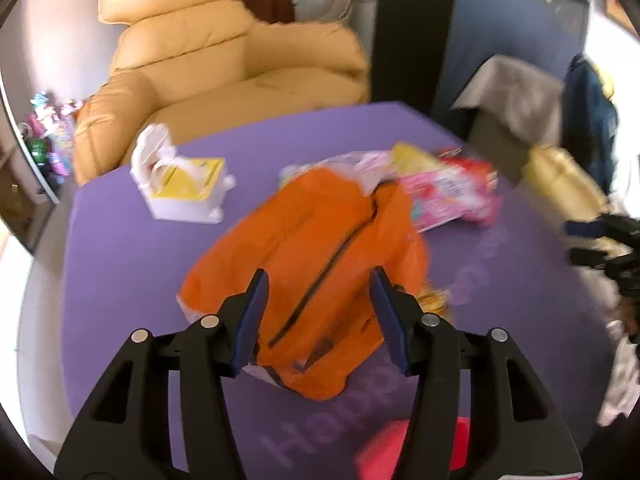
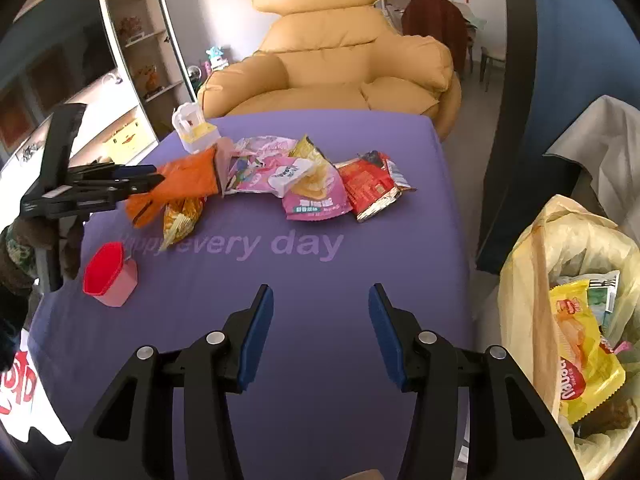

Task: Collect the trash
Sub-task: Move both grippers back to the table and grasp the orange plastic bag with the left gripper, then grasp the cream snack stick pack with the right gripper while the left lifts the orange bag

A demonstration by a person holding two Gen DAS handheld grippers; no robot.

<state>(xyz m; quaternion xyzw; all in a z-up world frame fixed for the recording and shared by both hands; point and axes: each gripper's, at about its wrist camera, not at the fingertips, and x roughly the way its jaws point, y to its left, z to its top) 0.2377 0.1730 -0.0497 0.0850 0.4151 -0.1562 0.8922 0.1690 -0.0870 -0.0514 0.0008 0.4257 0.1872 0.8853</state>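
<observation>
Hovering over the desk's (image 2: 280, 304) left edge, the left tongs (image 1: 318, 280) gape wide above an orange wrapper (image 1: 320, 264), gripping nothing. Right of it, pink (image 2: 316, 196) and red (image 2: 370, 184) wrappers lie mid-desk toward the far edge. The right tongs (image 2: 321, 294) hang wide open and empty near the front edge, with the trash bag (image 2: 532, 264) just off the right edge.

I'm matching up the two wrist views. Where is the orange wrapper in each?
Left wrist: orange wrapper fills the centre, between the open left gripper fingers.
Right wrist: orange wrapper at mid-left, by the left gripper.
Shared landmark: white-and-yellow box.
</observation>
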